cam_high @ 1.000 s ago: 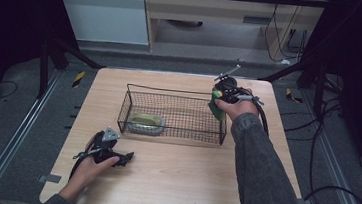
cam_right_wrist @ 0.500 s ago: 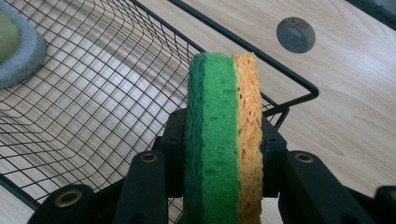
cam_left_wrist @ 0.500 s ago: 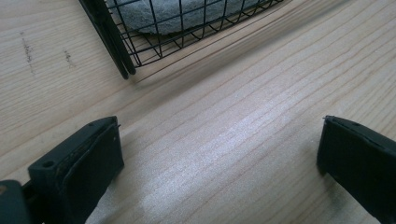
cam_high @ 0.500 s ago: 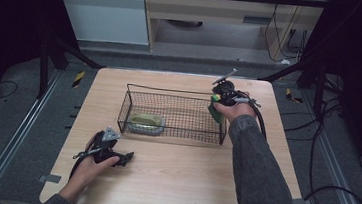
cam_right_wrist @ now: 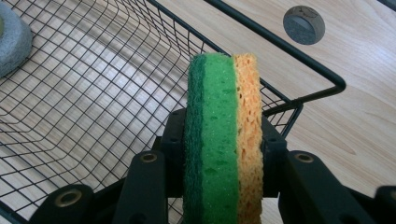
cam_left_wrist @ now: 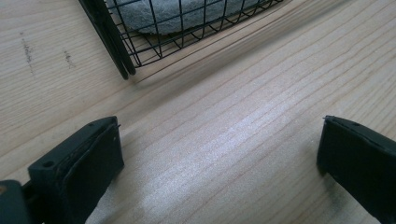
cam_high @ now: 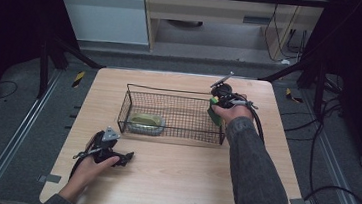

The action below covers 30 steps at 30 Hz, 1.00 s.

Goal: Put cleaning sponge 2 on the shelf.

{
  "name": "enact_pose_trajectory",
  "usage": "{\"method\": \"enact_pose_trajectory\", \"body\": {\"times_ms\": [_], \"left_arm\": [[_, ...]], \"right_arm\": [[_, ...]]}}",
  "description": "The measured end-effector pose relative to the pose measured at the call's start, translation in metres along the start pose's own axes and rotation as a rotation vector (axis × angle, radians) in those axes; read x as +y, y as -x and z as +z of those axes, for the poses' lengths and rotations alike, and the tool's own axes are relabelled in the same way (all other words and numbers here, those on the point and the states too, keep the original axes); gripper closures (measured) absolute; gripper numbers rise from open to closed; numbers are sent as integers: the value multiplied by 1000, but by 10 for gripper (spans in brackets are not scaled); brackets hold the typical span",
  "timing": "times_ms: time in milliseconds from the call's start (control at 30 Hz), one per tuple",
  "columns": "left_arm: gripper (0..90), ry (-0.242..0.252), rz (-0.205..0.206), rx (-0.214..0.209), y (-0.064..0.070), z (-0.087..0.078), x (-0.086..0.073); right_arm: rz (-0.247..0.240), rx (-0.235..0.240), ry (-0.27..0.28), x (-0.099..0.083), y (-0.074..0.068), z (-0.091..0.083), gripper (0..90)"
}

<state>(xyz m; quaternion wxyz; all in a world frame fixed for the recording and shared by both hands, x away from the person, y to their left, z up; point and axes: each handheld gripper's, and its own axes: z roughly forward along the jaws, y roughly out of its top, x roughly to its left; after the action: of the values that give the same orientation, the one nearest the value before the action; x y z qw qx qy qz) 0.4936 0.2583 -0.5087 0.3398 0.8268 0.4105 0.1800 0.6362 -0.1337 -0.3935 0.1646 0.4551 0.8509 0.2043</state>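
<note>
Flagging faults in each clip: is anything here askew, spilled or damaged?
Nothing stands out. The basket sits flat on the table with one sponge lying inside. The right gripper is clamped on a second sponge at the basket's corner. The left gripper rests open on bare wood.

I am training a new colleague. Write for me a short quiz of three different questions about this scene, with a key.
1. True or false: the right gripper holds a green and orange sponge.
2. What does the left gripper hold? A) a sponge B) nothing C) a cup
3. Fill in: a second sponge lies inside the black wire ____.

Key: 1 true; 2 B; 3 basket.
</note>
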Motion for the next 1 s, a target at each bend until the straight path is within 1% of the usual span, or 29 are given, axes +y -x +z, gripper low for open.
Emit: {"method": "enact_pose_trajectory", "body": {"times_ms": [200, 300, 400, 433, 567, 633, 700, 733, 800, 1000], "left_arm": [[0, 0, 0, 0, 0, 0, 0], [0, 0, 0, 0, 0, 0, 0], [0, 0, 0, 0, 0, 0, 0], [0, 0, 1, 0, 0, 0, 0], [0, 0, 1, -2, 0, 0, 0], [0, 0, 1, -2, 0, 0, 0], [0, -1, 2, -1, 0, 0, 0], [0, -1, 2, -1, 0, 0, 0], [0, 0, 2, -1, 0, 0, 0], [0, 0, 2, -1, 0, 0, 0]], "right_arm": [[-1, -1, -2, 1, -2, 3, 640], [-12, 1, -14, -1, -4, 9, 640], [-11, 1, -18, -2, -4, 11, 639], [-3, 2, -26, -3, -5, 14, 639], [-13, 2, -30, -4, -6, 17, 638], [-7, 5, -34, -3, -7, 18, 635], [-9, 5, -35, -3, -8, 18, 629], [-16, 4, -35, -3, -8, 18, 608], [-7, 2, -33, -2, -9, 18, 593], [-15, 6, -34, -2, -11, 11, 550]]}}
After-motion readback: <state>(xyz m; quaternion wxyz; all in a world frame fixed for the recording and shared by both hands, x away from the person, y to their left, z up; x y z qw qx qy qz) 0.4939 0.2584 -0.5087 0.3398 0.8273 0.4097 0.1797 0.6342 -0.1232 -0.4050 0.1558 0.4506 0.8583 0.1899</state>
